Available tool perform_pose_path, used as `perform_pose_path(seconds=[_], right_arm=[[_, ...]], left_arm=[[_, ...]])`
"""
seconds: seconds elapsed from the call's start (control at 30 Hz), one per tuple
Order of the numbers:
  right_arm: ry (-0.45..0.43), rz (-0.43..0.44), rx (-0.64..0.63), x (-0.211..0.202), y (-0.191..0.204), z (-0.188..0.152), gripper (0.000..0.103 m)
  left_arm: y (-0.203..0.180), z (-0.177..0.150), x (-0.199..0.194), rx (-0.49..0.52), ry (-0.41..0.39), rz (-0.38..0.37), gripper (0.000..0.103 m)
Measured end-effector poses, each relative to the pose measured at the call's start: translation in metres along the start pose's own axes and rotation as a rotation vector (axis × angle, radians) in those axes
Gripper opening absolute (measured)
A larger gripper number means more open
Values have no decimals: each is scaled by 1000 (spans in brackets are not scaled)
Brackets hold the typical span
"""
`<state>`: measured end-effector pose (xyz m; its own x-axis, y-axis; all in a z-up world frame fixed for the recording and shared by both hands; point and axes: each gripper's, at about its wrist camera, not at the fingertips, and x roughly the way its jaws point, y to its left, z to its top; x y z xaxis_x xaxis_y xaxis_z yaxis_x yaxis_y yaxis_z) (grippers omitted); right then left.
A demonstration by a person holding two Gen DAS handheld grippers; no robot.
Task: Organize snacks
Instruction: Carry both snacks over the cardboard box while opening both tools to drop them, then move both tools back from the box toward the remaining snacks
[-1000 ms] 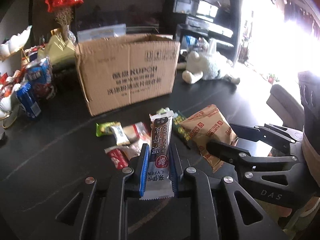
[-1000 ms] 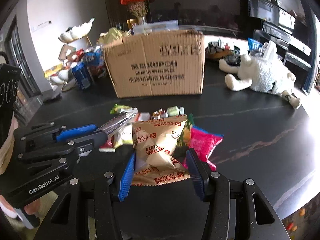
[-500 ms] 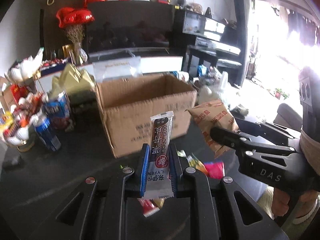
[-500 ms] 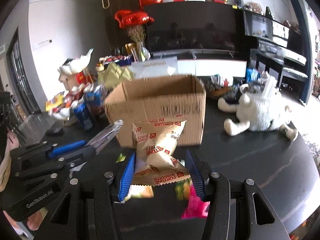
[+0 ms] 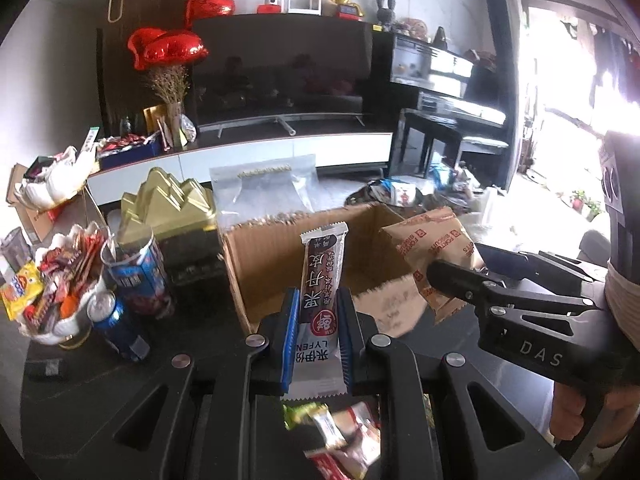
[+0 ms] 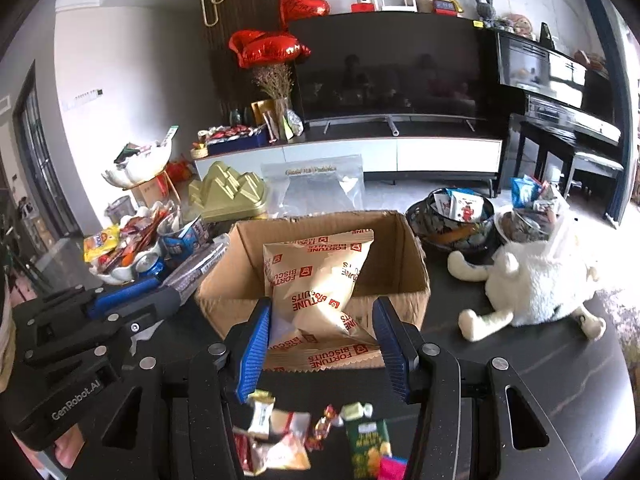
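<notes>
Both tools have risen from the snack pile since a second ago: then they sat low on the tabletop among the loose packets, and now they hang in front of the open box (image 6: pixel 320 264), whose inside shows at the centre of each view. I judge the pick-up done and the drop into the box next.

The left tool (image 5: pixel 316 336) is closed narrow on a bar (image 5: pixel 322 280), which stands upright between the blue pads at centre frame, its top edge reaching up across the box's near wall. The right tool (image 6: pixel 320 344) is closed wider on a biscuit bag (image 6: pixel 316 284), gripped at its lower part, the puffed top leaning toward the box mouth. In the left view that bag appears at centre right, at the box's right corner.

The remaining snacks (image 6: pixel 312 436) lie at the bottom of the frame, below the tools, on the dark tabletop (image 6: pixel 500 336). A plush toy (image 6: pixel 536 284) lies at right, apart from the box. Cans and a heaped bowl (image 5: pixel 60 280) stand at left.
</notes>
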<state>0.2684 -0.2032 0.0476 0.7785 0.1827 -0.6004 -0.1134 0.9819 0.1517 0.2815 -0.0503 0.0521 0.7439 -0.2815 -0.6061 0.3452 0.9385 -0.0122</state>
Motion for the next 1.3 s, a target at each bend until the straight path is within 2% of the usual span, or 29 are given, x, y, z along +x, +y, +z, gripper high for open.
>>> perform_pose_path(seconds=[0.27, 0.43, 0.5, 0.53, 0.57, 0.6, 0.67, 0.8, 0.87, 1.0, 1.3], right_arm=[[55, 39, 42, 44, -15, 27, 52], [62, 25, 38, 65, -20, 34, 52], [61, 14, 40, 73, -22, 34, 53], [67, -2, 41, 77, -24, 34, 56], [74, -13, 45, 80, -25, 34, 61], [78, -22, 51, 82, -27, 34, 68], [79, -42, 55, 82, -30, 30, 68], [78, -57, 67, 71, -32, 21, 68], [66, -60, 67, 59, -30, 16, 68], [60, -74, 63, 35, -25, 8, 68], [85, -85, 62, -5, -18, -26, 68]], left_arm=[[12, 22, 41, -1, 39, 6, 19], [17, 29, 66, -6, 60, 12, 20], [18, 31, 73, -1, 58, 34, 26], [19, 31, 75, 2, 54, 53, 37], [20, 30, 74, -3, 42, 72, 45], [21, 29, 71, -12, 29, 90, 47], [22, 25, 65, -20, 14, 114, 53], [18, 15, 49, -16, 20, 145, 56], [16, 10, 37, -23, 10, 138, 60], [16, 0, 15, -46, 10, 136, 60], [0, -33, -24, -16, 19, 109, 62]])
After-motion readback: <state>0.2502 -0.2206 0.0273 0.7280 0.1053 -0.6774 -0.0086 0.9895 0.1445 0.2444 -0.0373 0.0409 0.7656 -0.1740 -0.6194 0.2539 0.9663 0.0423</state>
